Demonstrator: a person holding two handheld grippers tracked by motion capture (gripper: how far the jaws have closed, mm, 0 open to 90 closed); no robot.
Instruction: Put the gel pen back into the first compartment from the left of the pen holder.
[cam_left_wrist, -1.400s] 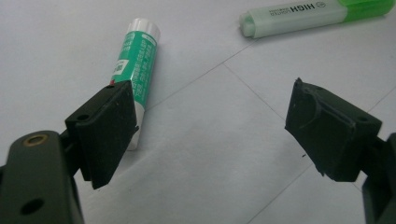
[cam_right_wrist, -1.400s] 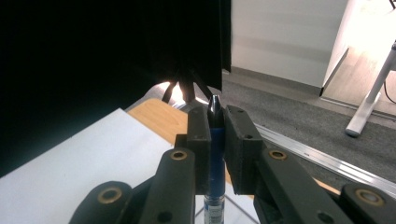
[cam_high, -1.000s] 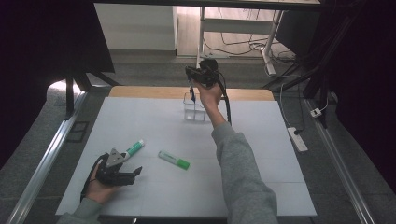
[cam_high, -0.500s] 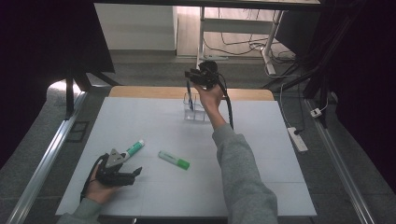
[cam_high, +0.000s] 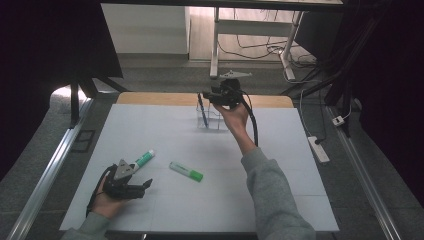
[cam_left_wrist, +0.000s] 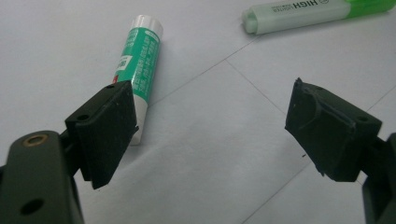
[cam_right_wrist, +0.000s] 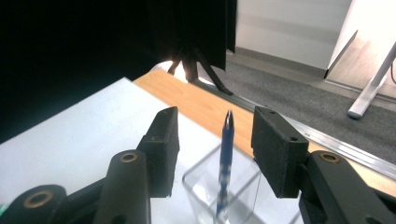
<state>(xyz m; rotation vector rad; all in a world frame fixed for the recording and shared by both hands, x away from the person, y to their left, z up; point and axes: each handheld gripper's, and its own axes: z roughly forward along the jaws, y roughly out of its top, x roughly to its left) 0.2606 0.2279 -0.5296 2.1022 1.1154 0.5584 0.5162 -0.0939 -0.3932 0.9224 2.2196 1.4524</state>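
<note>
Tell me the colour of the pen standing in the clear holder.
Blue; the pen stands in the clear holder, best seen in the right gripper view.

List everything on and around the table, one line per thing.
pen: one, blue, standing in the clear holder, between the right gripper's open jaws, untouched
clear holder: one, transparent, far middle of the table
glue stick: one, green and white, lying near left
highlighter: one, green, lying near middle
table: one, white cover, wooden far edge
power strip: one, white, floor at right
left gripper: one, black, open, near left
right gripper: one, black, jaws just opened, above the holder
</note>
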